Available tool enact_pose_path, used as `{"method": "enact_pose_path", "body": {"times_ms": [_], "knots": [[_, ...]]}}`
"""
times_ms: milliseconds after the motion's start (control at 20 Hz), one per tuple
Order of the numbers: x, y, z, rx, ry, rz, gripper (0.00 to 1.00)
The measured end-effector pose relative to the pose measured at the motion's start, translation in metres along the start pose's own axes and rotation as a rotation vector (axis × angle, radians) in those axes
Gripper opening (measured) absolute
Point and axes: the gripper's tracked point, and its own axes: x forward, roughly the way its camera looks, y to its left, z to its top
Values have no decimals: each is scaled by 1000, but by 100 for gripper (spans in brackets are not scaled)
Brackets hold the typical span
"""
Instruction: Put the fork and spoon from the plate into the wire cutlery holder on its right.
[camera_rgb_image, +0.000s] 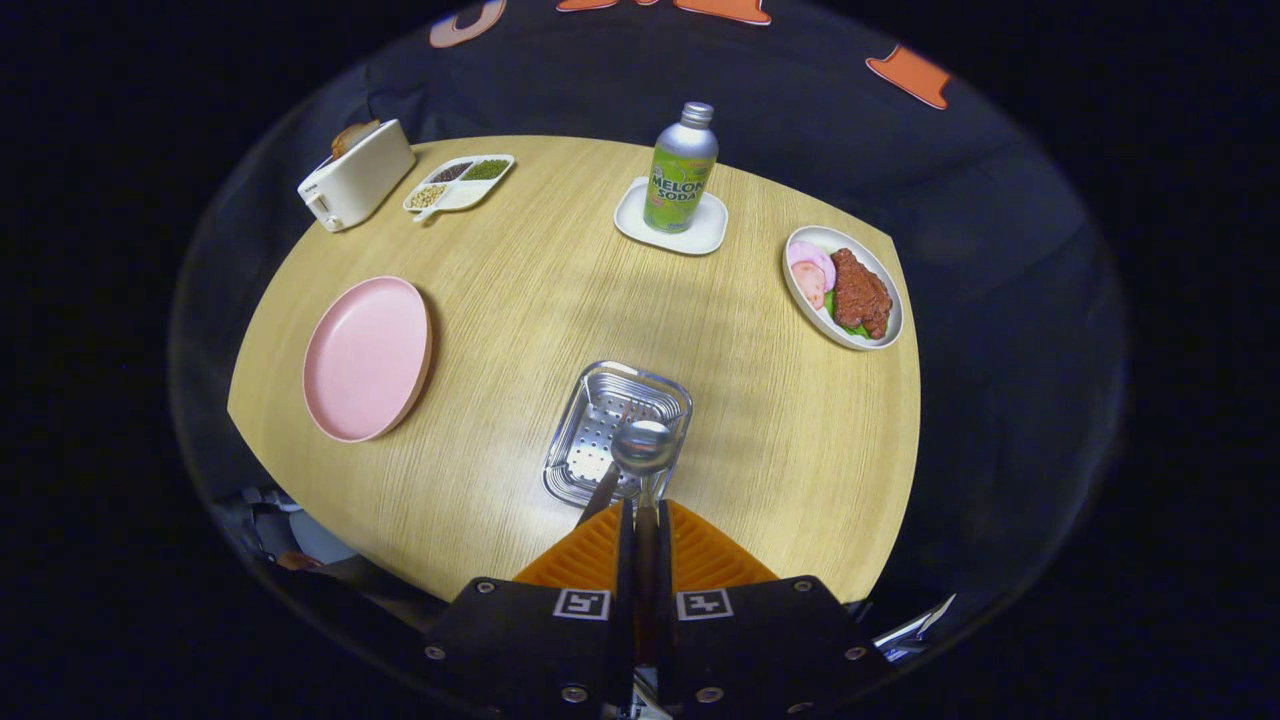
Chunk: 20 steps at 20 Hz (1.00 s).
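My gripper (640, 512) is shut on the handle of a metal spoon (643, 446). The spoon's round bowl points forward just beyond the fingers, held above the near edge of the perforated metal cutlery holder (590, 420). A fork (601, 489) leans inside the holder, its handle sticking out over the near rim, just left of my fingers. The pink plate (367, 358) lies on the wooden table to the left of the holder, with nothing on it.
Beyond the holder a green soda bottle (681, 168) stands on a white coaster (706, 232). A white dish of food (842, 287) sits far right. A white toaster (355, 176) and a divided snack dish (459, 182) are far left.
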Motion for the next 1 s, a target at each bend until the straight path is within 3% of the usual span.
{"method": "enact_pose_path", "body": {"times_ms": [300,700,800,900,950,1000], "knots": [[-34,6,62,65,-323,11,11],[-135,10,138,154,-809,-12,11],[-169,5,149,146,-922,-49,12],[-198,3,157,114,-1015,-92,19],[-210,4,160,98,-1053,-111,31],[-221,2,161,93,-1078,-132,35]]}}
